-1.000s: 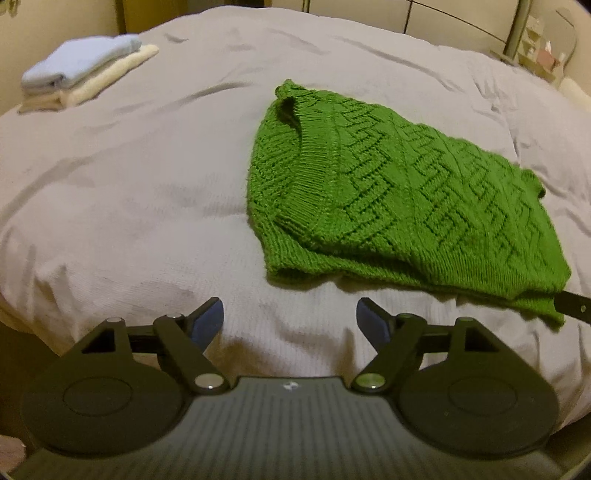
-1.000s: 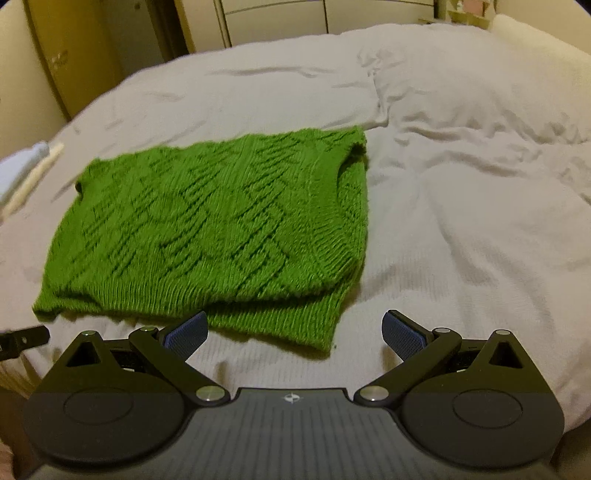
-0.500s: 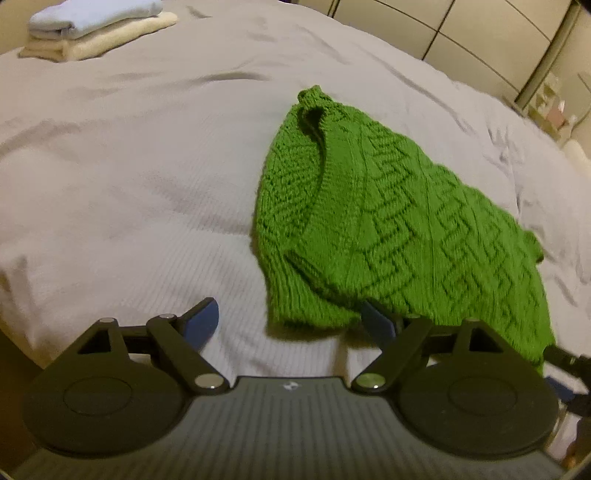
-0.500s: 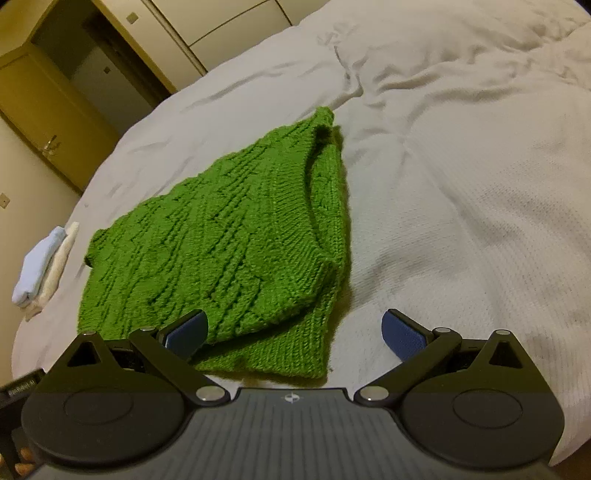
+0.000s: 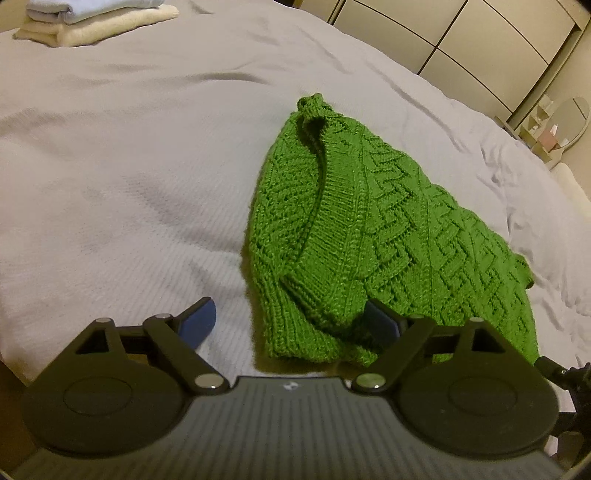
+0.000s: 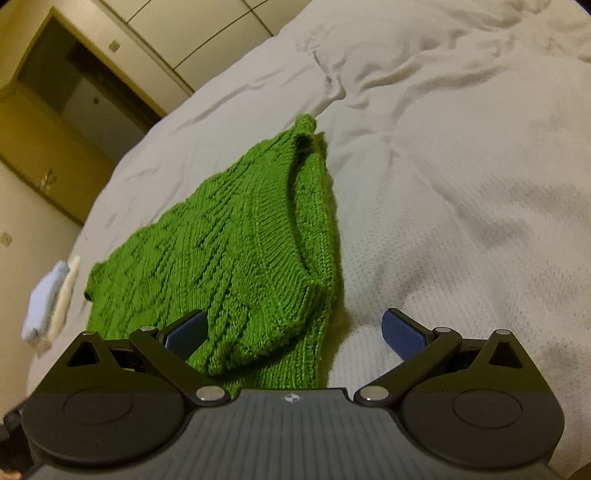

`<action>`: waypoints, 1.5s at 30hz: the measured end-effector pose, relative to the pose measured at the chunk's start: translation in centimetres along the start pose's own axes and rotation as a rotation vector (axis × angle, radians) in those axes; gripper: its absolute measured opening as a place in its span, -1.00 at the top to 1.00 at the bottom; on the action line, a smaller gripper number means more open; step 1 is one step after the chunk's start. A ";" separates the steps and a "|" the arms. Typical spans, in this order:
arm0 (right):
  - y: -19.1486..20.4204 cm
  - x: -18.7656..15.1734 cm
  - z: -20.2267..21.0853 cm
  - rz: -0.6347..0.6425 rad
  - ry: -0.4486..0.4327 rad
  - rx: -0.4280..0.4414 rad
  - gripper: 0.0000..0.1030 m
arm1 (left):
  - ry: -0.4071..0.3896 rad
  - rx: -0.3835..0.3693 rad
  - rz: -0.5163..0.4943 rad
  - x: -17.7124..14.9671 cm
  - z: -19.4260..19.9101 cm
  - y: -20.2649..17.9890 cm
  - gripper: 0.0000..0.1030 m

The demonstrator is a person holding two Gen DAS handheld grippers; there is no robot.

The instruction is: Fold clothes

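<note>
A green knitted sweater lies folded on the grey bed cover. My left gripper is open, its jaws astride the sweater's near left corner; the right finger sits over the knit, the left over the cover. In the right wrist view the sweater lies ahead and left. My right gripper is open, its jaws astride the sweater's near right corner, with the left finger over the knit and the right finger over the cover.
A stack of folded clothes, pale blue on cream, sits at the far left of the bed; it also shows in the right wrist view. Wardrobe doors and a dressing mirror stand beyond the bed.
Both grippers have moved forward and lower onto the sweater's near edge, one at each corner. Both stay open. The sweater has not moved.
</note>
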State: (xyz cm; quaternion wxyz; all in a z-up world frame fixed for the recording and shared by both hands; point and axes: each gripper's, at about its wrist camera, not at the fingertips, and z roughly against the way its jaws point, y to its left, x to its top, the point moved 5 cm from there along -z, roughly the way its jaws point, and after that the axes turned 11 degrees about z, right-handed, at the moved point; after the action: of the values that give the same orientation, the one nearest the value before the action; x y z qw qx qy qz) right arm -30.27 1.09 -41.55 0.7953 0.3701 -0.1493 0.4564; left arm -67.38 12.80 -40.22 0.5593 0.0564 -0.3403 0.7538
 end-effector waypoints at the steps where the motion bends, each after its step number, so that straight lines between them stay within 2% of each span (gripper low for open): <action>1: -0.1 0.0 0.0 -0.004 -0.001 0.002 -1.00 | -0.001 -0.005 0.005 0.0 0.0 0.0 -0.65; 21: -0.3 -0.1 -0.1 0.008 -0.003 0.009 -1.00 | -0.079 -0.078 0.145 -0.3 -1.7 -0.4 -0.64; 22: -0.4 -0.1 -0.2 0.008 -0.003 0.009 -1.00 | -0.084 -0.079 0.151 -0.4 -1.8 -0.6 -0.55; 23: -0.4 -0.1 -0.2 0.008 -0.003 0.011 -1.00 | -0.082 -0.087 0.157 -0.6 -1.8 -0.8 -0.35; 25: -0.4 -0.1 -0.3 0.009 -0.002 0.013 -1.00 | -0.066 -0.122 0.187 -0.8 -1.8 -1.0 -0.17; 28: -0.7 0.2 -0.1 -0.017 -0.014 0.025 -1.00 | -0.058 -0.146 0.215 -1.0 -2.1 -1.0 -0.18; 30: -0.9 0.5 0.0 -0.041 -0.024 0.035 -1.00 | -0.061 -0.147 0.242 -0.8 -2.4 -0.6 -0.09; 32: -1.2 0.7 -0.1 -0.045 -0.024 0.041 -1.00 | -0.066 -0.131 0.263 -0.4 -2.6 -0.1 0.36; 34: -1.3 0.9 -0.1 -0.041 -0.024 0.047 -1.00 | -0.060 -0.109 0.216 0.2 -2.6 -0.5 0.53; 36: -1.5 0.9 -0.1 -0.038 -0.023 0.054 -1.00 | -0.075 -0.056 0.086 0.7 -2.2 -2.1 0.64; 39: -1.7 1.0 0.0 -0.039 -0.024 0.069 -1.00 | -0.171 0.077 -0.277 0.0 -1.1 -6.7 0.68; 42: -2.0 1.1 0.1 -0.047 -0.028 0.085 -1.00 | -0.316 0.126 -0.629 -2.1 0.6 -12.1 0.69; 45: -2.6 1.4 0.6 -0.064 -0.043 0.082 -1.00 | -0.455 0.096 -0.916 -5.0 2.2 -17.2 0.70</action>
State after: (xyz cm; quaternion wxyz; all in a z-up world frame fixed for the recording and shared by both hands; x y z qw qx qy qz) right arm -27.25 0.73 -41.49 0.7903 0.4165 -0.1356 0.4284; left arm -50.99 9.98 -33.16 0.7406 0.3880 -0.3591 0.4148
